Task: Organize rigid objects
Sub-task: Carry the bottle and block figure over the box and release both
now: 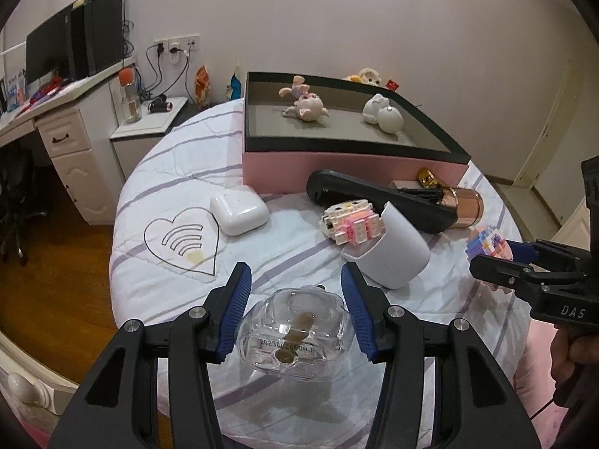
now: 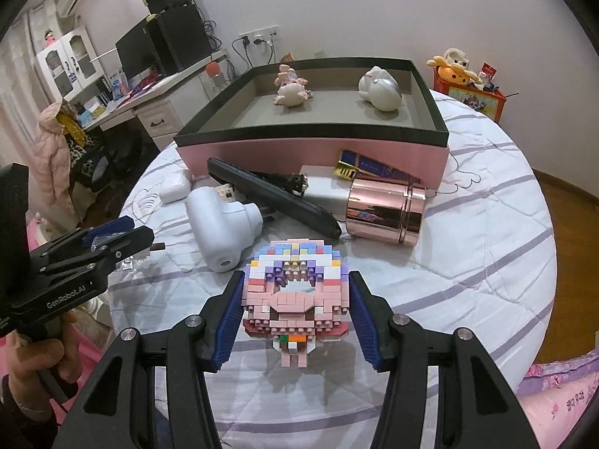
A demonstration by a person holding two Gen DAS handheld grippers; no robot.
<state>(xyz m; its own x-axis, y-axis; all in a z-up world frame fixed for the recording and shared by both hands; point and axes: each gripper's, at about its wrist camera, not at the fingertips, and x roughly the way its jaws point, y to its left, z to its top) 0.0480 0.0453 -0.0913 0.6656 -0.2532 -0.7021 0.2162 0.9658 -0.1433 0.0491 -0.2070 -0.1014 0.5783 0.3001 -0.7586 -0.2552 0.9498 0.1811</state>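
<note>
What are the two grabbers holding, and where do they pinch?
The left gripper clamps the clear glass bottle by its sides. The right gripper clamps the pink brick figure by its sides.

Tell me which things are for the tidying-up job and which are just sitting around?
For the job: clear bottle in the left gripper; brick figure in the right gripper; pink box; white case; rose-gold tin.

Just around: monitor; wall socket; plush toy.
</note>
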